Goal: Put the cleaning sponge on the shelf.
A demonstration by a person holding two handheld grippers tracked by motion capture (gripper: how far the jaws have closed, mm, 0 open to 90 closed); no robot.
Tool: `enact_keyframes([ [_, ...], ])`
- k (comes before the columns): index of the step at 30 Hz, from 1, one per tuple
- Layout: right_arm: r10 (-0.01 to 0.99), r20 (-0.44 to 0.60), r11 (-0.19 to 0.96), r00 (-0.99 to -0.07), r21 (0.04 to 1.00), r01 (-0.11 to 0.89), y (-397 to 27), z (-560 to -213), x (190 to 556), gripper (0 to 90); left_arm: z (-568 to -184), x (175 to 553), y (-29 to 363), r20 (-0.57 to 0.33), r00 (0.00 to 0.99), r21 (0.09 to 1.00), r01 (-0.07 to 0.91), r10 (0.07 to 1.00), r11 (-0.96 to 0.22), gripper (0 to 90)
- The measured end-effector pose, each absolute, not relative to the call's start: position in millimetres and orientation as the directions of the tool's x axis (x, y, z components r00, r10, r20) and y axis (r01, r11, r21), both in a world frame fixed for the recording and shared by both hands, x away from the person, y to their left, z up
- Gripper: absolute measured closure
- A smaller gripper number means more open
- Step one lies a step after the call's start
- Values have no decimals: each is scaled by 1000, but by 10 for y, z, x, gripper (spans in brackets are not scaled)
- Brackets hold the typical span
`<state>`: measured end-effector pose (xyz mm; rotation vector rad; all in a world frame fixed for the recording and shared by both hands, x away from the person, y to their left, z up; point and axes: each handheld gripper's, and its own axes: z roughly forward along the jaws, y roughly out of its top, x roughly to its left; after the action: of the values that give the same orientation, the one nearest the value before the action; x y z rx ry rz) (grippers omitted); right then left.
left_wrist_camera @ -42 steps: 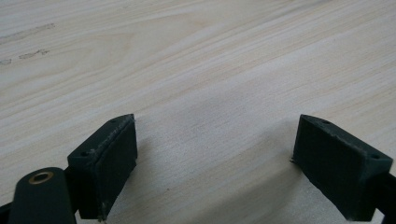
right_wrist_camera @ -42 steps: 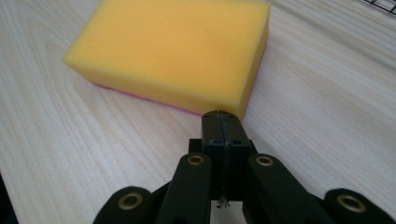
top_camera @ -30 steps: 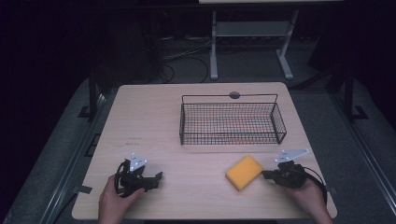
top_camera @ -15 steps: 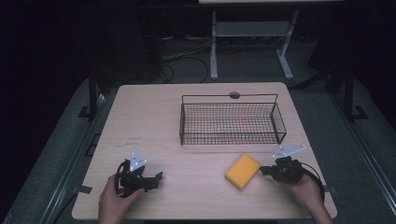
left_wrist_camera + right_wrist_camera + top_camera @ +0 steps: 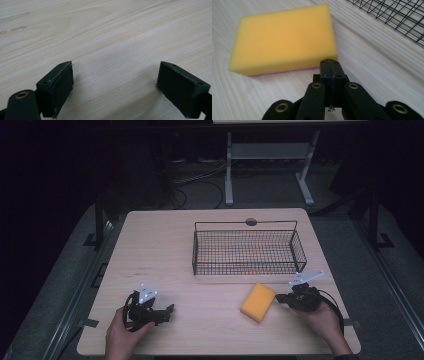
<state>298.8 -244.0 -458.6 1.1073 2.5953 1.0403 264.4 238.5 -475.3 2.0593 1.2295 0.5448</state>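
Near edge, left: the left gripper (image 5: 167, 310) lies in a hand (image 5: 122, 337) close to the front left corner of the worktop (image 5: 160, 250); its 2 jaws stand wide apart over bare wood, with nothing between them.
Near edge, right: the right gripper (image 5: 278, 298) sits in the other hand (image 5: 322, 322) near the front right corner; its 2 jaws are pressed flat together and hold nothing.
Gripper tip: it points at the sponge from just beside the sponge's right side; whether it touches, the pictures do not settle.
Sponge: the yellow sponge (image 5: 258, 302) lies flat on the worktop, right of centre, between the front edge and the basket; a thin pink layer shows along its underside in the right gripper view (image 5: 283, 37).
Basket: the black wire basket (image 5: 248, 252) stands farther back, toward the far right corner, apart from the sponge.
Far edge: a round dark cap (image 5: 251, 222) sits in the worktop just behind the basket.
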Motion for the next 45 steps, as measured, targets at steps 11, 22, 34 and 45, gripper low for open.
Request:
enact_keyframes([
  [11,676,126,500,-726,645,578,-2370,-4576,3090,898,-4755,2644,2382,11,466,727,604,885,-327,128],
  [22,675,124,497,-727,652,573,-2308,-4552,3173,897,-4754,2643,2382,11,466,726,605,885,-328,128],
  [34,675,139,475,-725,670,570,-2318,-4410,3178,897,-4752,2642,2383,12,466,724,606,885,-329,128],
  [45,630,146,487,-763,691,534,-2109,-4221,3108,897,-4753,2642,2382,11,466,725,606,885,-328,128],
])
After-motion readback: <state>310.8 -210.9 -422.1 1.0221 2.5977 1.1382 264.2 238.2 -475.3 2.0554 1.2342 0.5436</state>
